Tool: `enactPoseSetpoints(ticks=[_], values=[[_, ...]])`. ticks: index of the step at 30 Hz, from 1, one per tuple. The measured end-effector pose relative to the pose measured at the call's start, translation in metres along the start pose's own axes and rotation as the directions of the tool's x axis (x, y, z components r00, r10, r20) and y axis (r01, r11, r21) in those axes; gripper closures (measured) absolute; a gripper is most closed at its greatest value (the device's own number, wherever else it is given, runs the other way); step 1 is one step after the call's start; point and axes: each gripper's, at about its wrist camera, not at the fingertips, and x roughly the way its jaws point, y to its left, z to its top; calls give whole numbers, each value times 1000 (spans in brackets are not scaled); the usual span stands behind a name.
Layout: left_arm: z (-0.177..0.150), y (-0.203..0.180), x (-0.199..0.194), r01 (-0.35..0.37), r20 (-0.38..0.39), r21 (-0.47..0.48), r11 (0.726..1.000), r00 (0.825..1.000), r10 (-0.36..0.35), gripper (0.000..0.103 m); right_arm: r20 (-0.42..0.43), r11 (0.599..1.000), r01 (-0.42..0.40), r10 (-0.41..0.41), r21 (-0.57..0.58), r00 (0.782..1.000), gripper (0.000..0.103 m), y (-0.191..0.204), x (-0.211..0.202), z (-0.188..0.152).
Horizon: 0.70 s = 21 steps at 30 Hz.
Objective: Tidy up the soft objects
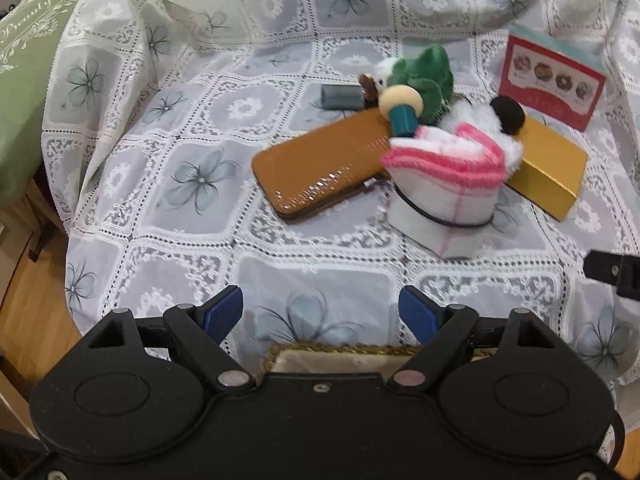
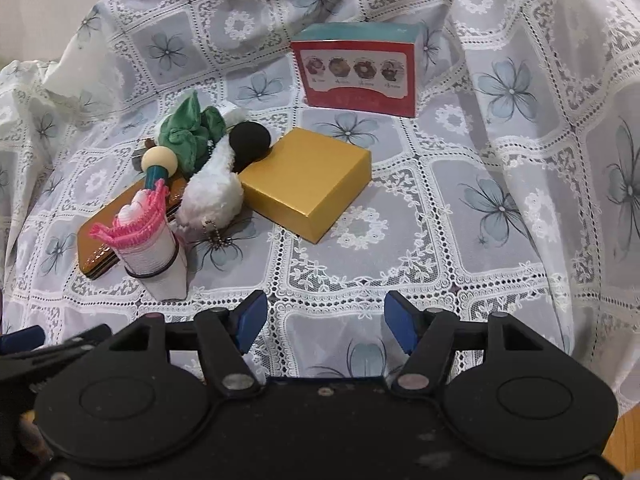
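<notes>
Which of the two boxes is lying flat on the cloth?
The plain gold box lies flat. The red box with doughnut pictures stands upright behind it.

Green plush (image 1: pixel 424 74) and white plush (image 2: pixel 212 196) lie heaped

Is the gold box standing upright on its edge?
No, the gold box lies flat on the lace cloth, its broad face turned up.

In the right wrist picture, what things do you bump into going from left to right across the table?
Brown wallet → pink and white rolled cloth → fluffy white toy → gold box → red doughnut box.
</notes>
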Motion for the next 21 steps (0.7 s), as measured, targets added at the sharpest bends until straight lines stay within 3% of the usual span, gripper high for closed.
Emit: enactPoseSetpoints(ticks=[5,10,21], values=[[4,13,5,2,21,-12,1000,1000,-2,22,-30,998,57,-56,25,998,38,-2,11,0],[3,18,14,0,24,23,1000,1000,0,22,-44,997,64,-62,48,997,38,3,15,5],[3,43,24,79,-5,1,997,997,-79,22,88,998,-32,37,-62,995,36,81,-4,26]])
